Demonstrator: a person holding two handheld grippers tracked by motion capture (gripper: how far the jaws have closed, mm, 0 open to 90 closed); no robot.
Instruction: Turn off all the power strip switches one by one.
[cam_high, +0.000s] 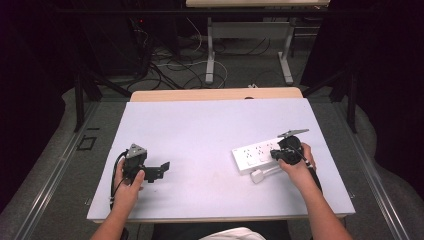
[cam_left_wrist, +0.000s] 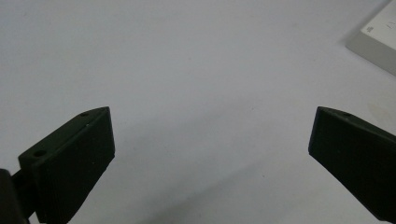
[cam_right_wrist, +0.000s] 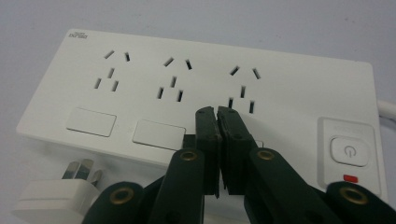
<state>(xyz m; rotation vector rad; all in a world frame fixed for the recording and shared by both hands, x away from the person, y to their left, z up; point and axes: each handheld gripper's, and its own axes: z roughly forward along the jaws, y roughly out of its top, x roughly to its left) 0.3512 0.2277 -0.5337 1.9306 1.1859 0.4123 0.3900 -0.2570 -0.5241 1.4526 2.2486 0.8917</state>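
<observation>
Power strip: right on table, plug just beside; rigid, smooth, probably light plastic; grasp across narrow sides.
Right gripper: closed, empty, tips over third switch.
Left gripper: wide open, empty.

left gripper rests low with jaws spread wide; right gripper points down, jaws closed together.

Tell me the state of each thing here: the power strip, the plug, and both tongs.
Power strip: lying flat on the table, all sockets empty.
Plug: unplugged, lying beside the strip's near edge.
Right tongs: shut, tips over the strip near a rocker switch; contact cannot be told.
Left tongs: open, nothing between them.
</observation>
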